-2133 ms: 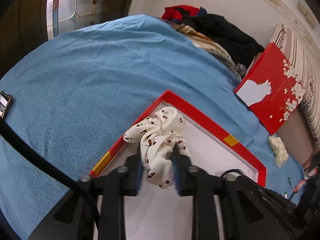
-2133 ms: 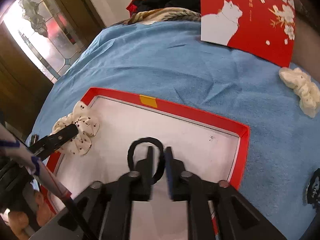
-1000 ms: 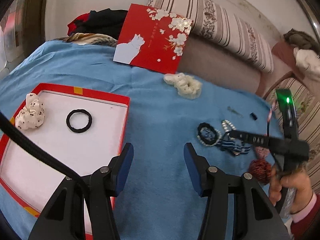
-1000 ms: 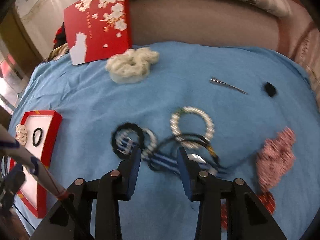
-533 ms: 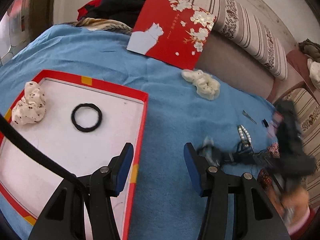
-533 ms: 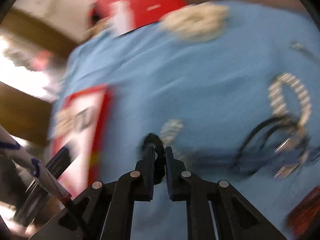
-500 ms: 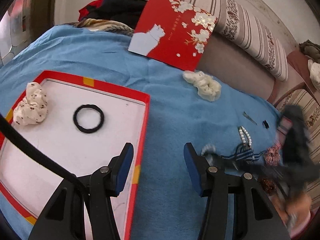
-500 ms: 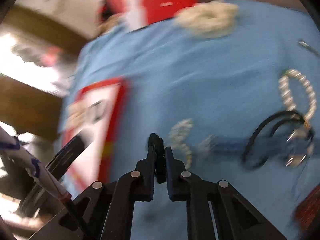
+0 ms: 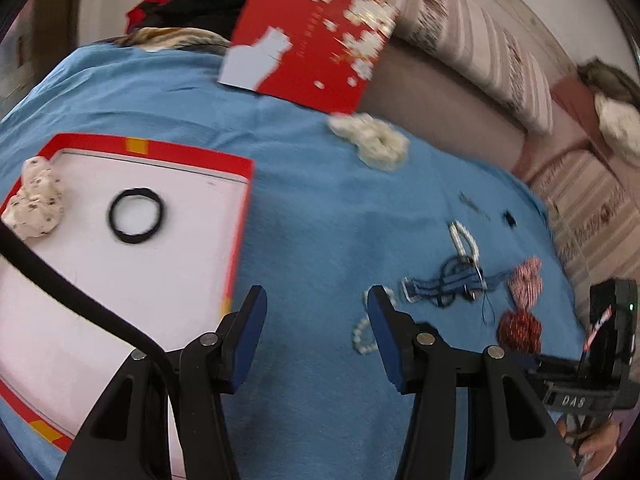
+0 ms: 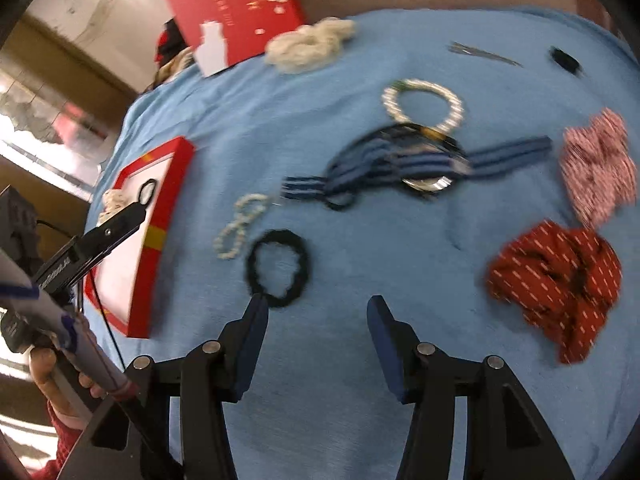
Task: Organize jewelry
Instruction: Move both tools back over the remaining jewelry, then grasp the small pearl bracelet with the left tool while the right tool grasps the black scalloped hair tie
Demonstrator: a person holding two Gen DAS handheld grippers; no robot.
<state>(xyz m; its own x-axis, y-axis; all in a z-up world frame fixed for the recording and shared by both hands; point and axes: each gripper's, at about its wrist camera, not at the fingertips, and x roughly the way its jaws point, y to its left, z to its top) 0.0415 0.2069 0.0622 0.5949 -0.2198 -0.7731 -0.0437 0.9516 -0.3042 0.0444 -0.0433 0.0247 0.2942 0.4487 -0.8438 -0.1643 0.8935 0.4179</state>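
Observation:
A red-rimmed white tray (image 9: 200, 158) lies on the blue cloth at the left, holding a cherry-print scrunchie (image 9: 36, 206) and a thin black hair tie (image 9: 136, 216). My left gripper (image 9: 316, 304) is open and empty over the cloth right of the tray. My right gripper (image 10: 316, 312) is open and empty, just short of a fuzzy black hair tie (image 10: 278, 266) lying on the cloth. A small pearl bracelet (image 10: 240, 224), a blue striped ribbon tangle (image 10: 400, 168), a pearl bracelet (image 10: 422, 106), a red scrunchie (image 10: 556, 280) and a pink scrunchie (image 10: 596, 168) lie around.
A red box lid (image 9: 312, 36) leans against the sofa at the back. A cream scrunchie (image 9: 372, 142) lies near it. A hair pin (image 10: 480, 54) and a small black item (image 10: 564, 60) lie at the far right. Clothes (image 9: 188, 12) are piled at the far left.
My right gripper held the fuzzy black hair tie half a second ago; now it is open and the tie lies on the cloth. The left gripper has shifted slightly right.

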